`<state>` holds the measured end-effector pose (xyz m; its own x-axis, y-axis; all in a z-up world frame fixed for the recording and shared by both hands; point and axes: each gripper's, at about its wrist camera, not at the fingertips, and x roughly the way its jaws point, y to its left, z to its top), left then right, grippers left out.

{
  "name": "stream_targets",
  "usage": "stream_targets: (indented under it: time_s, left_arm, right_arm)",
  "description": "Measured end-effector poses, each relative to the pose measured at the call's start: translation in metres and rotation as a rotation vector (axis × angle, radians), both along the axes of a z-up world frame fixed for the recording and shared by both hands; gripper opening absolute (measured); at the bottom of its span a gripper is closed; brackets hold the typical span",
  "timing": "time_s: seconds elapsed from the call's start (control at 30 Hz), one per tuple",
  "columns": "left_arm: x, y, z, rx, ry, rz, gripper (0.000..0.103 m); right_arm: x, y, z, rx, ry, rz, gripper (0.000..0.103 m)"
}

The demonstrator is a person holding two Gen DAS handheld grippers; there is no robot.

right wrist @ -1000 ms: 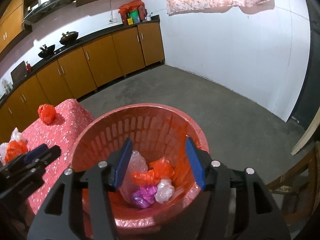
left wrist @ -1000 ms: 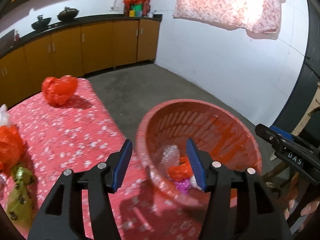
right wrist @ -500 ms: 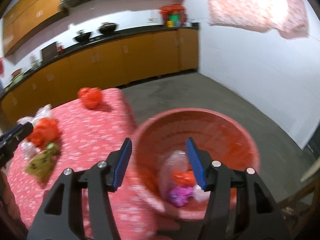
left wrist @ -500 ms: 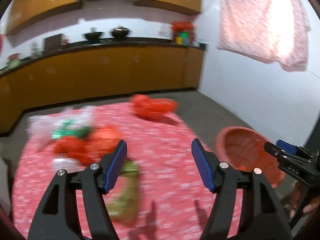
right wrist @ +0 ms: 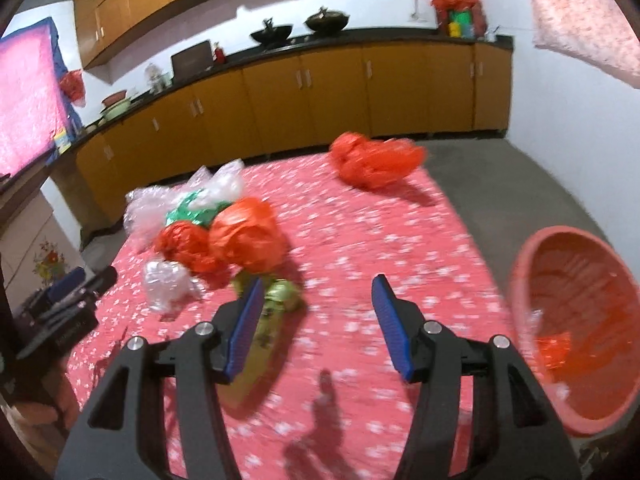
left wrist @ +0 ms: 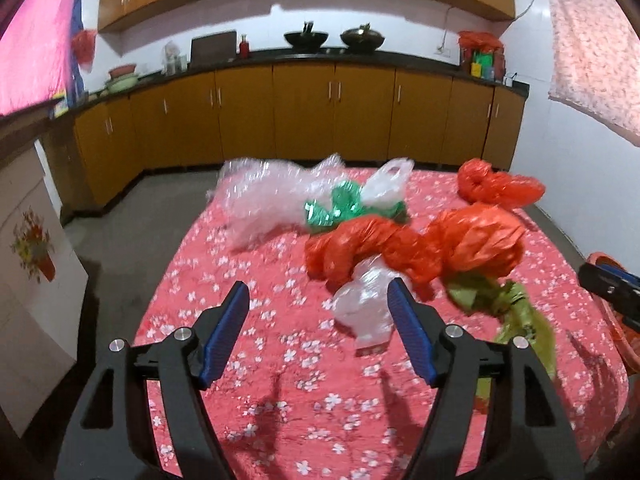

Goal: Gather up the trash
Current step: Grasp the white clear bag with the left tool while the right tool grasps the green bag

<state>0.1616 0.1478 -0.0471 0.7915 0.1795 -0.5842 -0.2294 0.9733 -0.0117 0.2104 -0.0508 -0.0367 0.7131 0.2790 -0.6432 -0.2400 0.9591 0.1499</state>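
Trash lies on the red flowered tablecloth (left wrist: 248, 360): twisted orange bags (left wrist: 420, 244), crumpled clear plastic (left wrist: 364, 308), an olive wrapper (left wrist: 516, 312), green foil (left wrist: 340, 208) and bubble wrap (left wrist: 264, 196). My left gripper (left wrist: 320, 324) hovers over the cloth, jaws opening and gripping nothing; the clear plastic lies just ahead of its right finger. My right gripper (right wrist: 320, 328) is open and empty above the cloth, the olive wrapper (right wrist: 272, 308) beyond its left finger. The red basket (right wrist: 576, 280) stands right of the table with some trash inside.
A separate orange bag (right wrist: 376, 158) sits near the table's far edge. Wooden cabinets (left wrist: 304, 120) with a dark counter line the far wall. Grey floor (right wrist: 500, 176) runs between table and white wall. A white box with a flower print (left wrist: 32, 272) stands left.
Both views have swung left, away from the basket and onto the trash pile on the table. The left gripper's jaws have spread wider; the right gripper's gap is unchanged.
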Motion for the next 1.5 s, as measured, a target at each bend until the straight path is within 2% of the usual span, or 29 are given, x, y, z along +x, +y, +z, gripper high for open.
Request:
stream_targets:
  time_s: [0.23, 0.4, 0.47, 0.53, 0.67, 0.73, 1.07, 1.27, 1.5]
  left_arm:
    - [0.009, 0.002, -0.013, -0.047, 0.010, -0.040, 0.073]
    - [0.022, -0.011, -0.021, -0.032, 0.032, -0.064, 0.073]
    - [0.027, -0.014, -0.025, -0.035, 0.047, -0.068, 0.073]
    - [0.031, -0.014, -0.028, -0.041, 0.057, -0.067, 0.073]
    - [0.034, -0.014, -0.029, -0.053, 0.066, -0.068, 0.073]
    - [0.036, -0.015, -0.030, -0.053, 0.071, -0.068, 0.073]
    - [0.044, -0.023, -0.032, -0.065, 0.097, -0.073, 0.070]
    - [0.051, -0.025, -0.036, -0.067, 0.133, -0.079, 0.054]
    - [0.046, -0.026, -0.034, -0.051, 0.126, -0.085, 0.028]
  right_arm:
    - [0.015, 0.029, -0.025, -0.045, 0.050, 0.031, 0.056]
    - [0.023, 0.035, -0.041, -0.068, 0.095, 0.036, 0.055]
    - [0.025, 0.035, -0.048, -0.077, 0.111, 0.043, 0.050]
    - [0.027, 0.034, -0.053, -0.085, 0.131, 0.055, 0.040]
    - [0.029, 0.035, -0.061, -0.084, 0.154, 0.069, 0.032]
    - [0.028, 0.036, -0.063, -0.102, 0.158, 0.075, 0.015]
    - [0.025, 0.004, -0.062, -0.127, 0.142, 0.012, 0.013]
    - [0.023, -0.009, -0.061, -0.139, 0.133, -0.013, 0.013]
    - [0.020, -0.016, -0.055, -0.150, 0.115, -0.026, 0.013]
